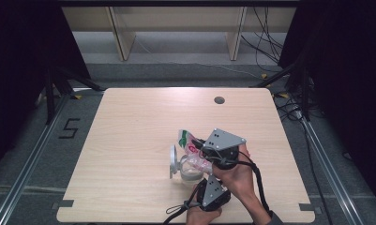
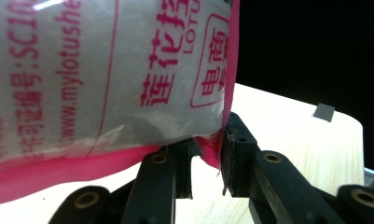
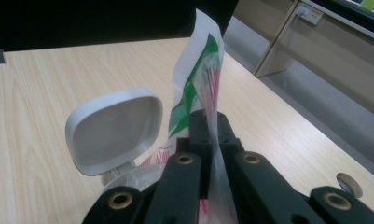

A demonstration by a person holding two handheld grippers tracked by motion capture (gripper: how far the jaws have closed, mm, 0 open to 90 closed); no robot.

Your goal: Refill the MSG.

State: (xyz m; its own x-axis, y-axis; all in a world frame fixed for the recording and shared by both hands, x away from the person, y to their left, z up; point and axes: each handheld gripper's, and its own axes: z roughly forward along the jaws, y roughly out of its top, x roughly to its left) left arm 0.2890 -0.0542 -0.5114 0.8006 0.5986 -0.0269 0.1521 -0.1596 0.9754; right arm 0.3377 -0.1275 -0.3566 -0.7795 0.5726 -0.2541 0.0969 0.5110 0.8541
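While both tongs grasp the plastic bag (image 1: 193, 151) above the white container (image 1: 188, 169) with its open lid (image 3: 114, 130), the right tongs (image 3: 211, 140) clench its upper edge and the left tongs (image 2: 208, 151) pinch its pink lower corner, near the front of the table (image 1: 129, 140).

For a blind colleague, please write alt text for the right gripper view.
The right black two-jaw tool is shut on a clear plastic bag with green and red print. Beside it stands a grey container's open hinged lid, on a light wooden table.
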